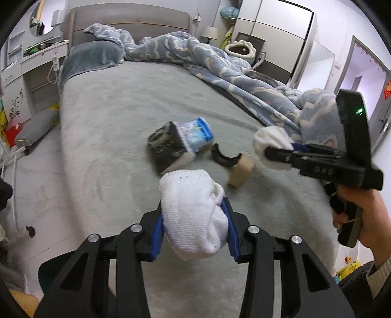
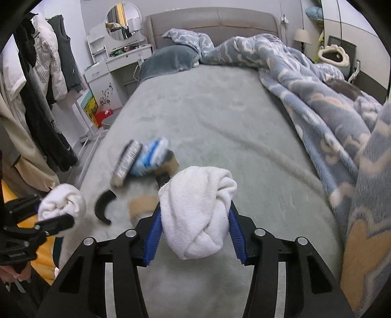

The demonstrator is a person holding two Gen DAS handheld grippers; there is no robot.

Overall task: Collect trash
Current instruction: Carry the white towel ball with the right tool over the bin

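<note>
My left gripper is shut on a rolled white cloth bundle, with the blue pads pressing on both its sides. My right gripper is shut on a second white cloth bundle, held above the grey bed. Each gripper shows in the other's view: the right gripper at the right, the left gripper at the lower left. On the bed between them lie a dark box with a blue packet, a black curved piece and a tan cardboard block.
A rumpled blue patterned blanket covers the bed's right side, up to the pillow at the headboard. Coats hang on a rack to the left of the bed. A white dresser with a round mirror stands in the far left corner.
</note>
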